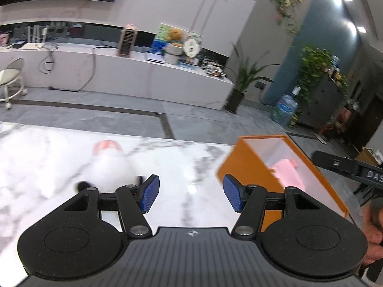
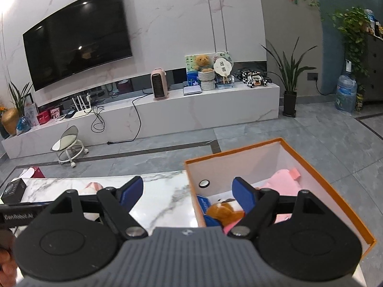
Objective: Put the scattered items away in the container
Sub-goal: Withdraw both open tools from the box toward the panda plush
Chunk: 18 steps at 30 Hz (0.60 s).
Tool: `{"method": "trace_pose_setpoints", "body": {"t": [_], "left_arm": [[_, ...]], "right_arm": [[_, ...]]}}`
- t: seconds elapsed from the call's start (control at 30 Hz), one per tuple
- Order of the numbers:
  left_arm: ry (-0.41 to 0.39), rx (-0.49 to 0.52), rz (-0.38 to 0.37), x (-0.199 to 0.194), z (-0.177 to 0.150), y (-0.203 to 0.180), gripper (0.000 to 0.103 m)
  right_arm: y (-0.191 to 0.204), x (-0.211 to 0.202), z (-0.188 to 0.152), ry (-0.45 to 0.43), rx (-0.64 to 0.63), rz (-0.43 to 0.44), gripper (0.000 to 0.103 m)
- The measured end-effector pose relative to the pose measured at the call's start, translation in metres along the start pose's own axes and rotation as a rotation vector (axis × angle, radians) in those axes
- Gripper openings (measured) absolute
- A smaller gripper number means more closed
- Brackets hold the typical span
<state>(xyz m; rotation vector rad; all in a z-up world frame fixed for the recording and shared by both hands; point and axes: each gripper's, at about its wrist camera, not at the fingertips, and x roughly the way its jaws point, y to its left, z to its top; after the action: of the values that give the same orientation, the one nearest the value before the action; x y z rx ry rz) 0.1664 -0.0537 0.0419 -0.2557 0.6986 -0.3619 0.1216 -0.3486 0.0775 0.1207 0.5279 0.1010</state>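
An orange box (image 1: 241,162) with a white inside stands on the marble table (image 1: 191,167) at the right; it also shows in the right wrist view (image 2: 347,210). Inside it lie a pink plush (image 2: 282,184), a brown teddy (image 2: 225,211), a blue item (image 2: 203,203) and a small round disc (image 2: 204,183). A white plush with a pink top (image 1: 110,165) lies on the table, just ahead and left of my open, empty left gripper (image 1: 191,195). My right gripper (image 2: 188,195) is open and empty over the box's left wall.
A black box (image 2: 13,190) sits at the table's far left corner and a red-and-white item (image 2: 33,172) lies beyond it. The grey tiled floor (image 2: 263,134), a white stool (image 2: 69,146) and a TV bench (image 2: 191,110) lie beyond the table.
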Motion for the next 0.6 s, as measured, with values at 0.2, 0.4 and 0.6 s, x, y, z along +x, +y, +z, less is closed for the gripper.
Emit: {"method": "trace_pose_setpoints", "body": {"t": [0.2,0.4,0.6], "left_arm": [[-0.013,-0.036,0.077,-0.014,-0.008,0.043,0.069],[-0.017,-0.044,0.121,-0.020,-0.010,0.070,0.069],[-0.001,-0.044,0.142,-0.015,-0.012,0.088,0.070]], "right_arm": [[0.023,0.010,-0.007,0.019,-0.047,0.030,0.083],[0.050,0.027,-0.018,0.051,-0.099,0.074,0.083],[0.085,0.049,-0.037,0.109,-0.171,0.122,0.083]]}}
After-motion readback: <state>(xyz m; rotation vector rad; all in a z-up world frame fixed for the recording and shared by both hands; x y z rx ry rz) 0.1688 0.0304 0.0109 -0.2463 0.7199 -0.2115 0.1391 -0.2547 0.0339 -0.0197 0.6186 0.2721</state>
